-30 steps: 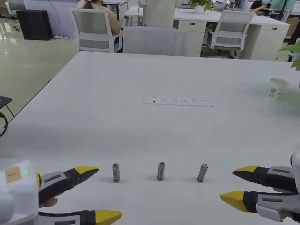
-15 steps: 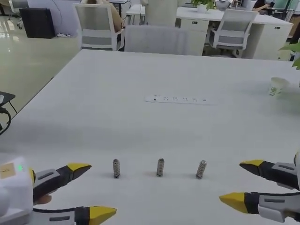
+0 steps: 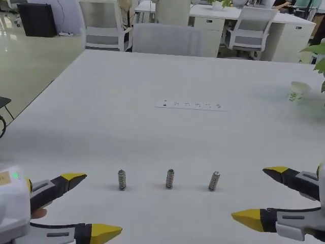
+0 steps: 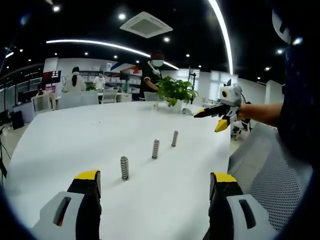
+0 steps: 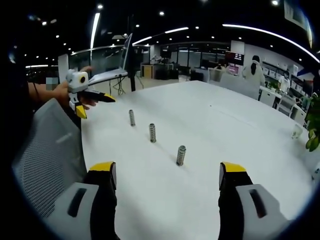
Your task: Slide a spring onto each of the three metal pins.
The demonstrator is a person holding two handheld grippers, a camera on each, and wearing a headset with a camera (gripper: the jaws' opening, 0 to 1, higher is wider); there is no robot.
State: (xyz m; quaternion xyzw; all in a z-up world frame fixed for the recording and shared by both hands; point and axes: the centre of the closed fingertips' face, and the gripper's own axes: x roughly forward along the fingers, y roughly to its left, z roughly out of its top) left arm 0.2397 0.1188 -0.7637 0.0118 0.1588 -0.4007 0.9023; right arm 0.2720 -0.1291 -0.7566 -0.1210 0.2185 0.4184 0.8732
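Observation:
Three upright metal pins, each wrapped in a spring, stand in a row on the white table: the left one (image 3: 122,179), the middle one (image 3: 169,179) and the right one (image 3: 214,181). In the left gripper view the same row runs from the nearest spring (image 4: 124,168) away toward the right. In the right gripper view the nearest spring (image 5: 181,155) stands ahead of the jaws. My left gripper (image 3: 86,206) is open at the lower left, empty. At the lower right my right gripper (image 3: 261,195) is open too, holding nothing. Both sit beside the row, apart from it.
A white power strip (image 3: 190,105) lies at the table's middle. A paper cup (image 3: 296,92) stands at the far right beside plant leaves (image 3: 317,56). Grey chairs (image 3: 172,39) line the far edge. A chair back (image 4: 270,170) is near the left gripper.
Both grippers have drawn back outward from the row, the left one leftward and the right one rightward. The camera has tipped slightly. The springs on the pins have not moved.

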